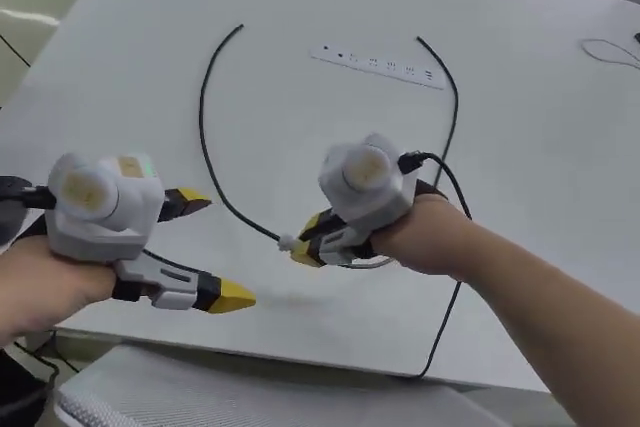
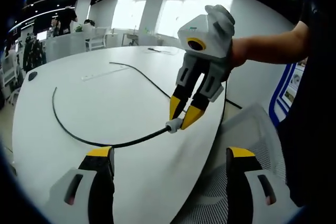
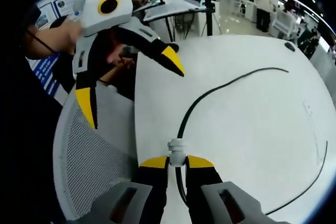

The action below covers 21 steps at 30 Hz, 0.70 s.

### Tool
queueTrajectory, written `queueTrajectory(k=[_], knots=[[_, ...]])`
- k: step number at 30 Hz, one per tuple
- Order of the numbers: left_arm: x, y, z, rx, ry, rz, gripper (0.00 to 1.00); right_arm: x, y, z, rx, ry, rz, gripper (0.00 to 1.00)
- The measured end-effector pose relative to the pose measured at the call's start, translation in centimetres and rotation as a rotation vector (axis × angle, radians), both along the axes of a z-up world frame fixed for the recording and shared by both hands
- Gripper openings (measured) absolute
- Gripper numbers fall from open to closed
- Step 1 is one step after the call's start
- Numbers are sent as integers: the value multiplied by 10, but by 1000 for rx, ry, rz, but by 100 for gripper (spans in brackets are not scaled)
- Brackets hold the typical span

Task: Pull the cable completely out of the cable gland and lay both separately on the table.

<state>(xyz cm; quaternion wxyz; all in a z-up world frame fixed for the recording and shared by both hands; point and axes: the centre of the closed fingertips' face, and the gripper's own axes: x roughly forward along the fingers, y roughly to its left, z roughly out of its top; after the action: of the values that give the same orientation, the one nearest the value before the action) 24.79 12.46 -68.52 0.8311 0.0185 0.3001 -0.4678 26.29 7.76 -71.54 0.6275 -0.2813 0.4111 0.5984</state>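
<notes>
**Operator:** What did you record of my grips?

**Inspector:** Your right gripper [image 3: 177, 162] was closed narrow on the black cable [image 1: 205, 137], just behind the white cable gland [image 3: 177, 149]. The gland sat at the jaw tips, near the front edge of the white table [image 1: 520, 147]. I could not tell whether it rested on the surface. Your left gripper [image 1: 215, 247] stood wide open and empty, near the gland but apart from it.

**Operator:** And the handling?

**Inspector:** In my judgement the cable was light and limp, since its free length lay in a loose arc across the table. The gland looked small, hard and smooth, so liable to slip. You were best placed to take the gland's body squarely in the left jaws, with the right hold close behind it. That way the pull would run straight and the cable would not buckle.
</notes>
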Motion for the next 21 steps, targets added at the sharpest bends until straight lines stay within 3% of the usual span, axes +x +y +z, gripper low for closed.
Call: queueTrajectory(k=[5, 13, 15, 18, 21], knots=[[3, -15, 13, -29, -52, -50, 84, -4, 2, 21, 19, 7, 45, 6], [10, -29, 27, -64, -80, -69, 81, -10, 6, 51, 35, -12, 125, 6], [10, -30, 32, -80, -83, -79, 76, -11, 7, 56, 22, -38, 160, 6], [10, -31, 39, -107, -110, -93, 68, -13, 9, 65, 31, -42, 183, 6], [10, -31, 41, -122, -103, -92, 63, -13, 10, 70, 29, -54, 210, 6]])
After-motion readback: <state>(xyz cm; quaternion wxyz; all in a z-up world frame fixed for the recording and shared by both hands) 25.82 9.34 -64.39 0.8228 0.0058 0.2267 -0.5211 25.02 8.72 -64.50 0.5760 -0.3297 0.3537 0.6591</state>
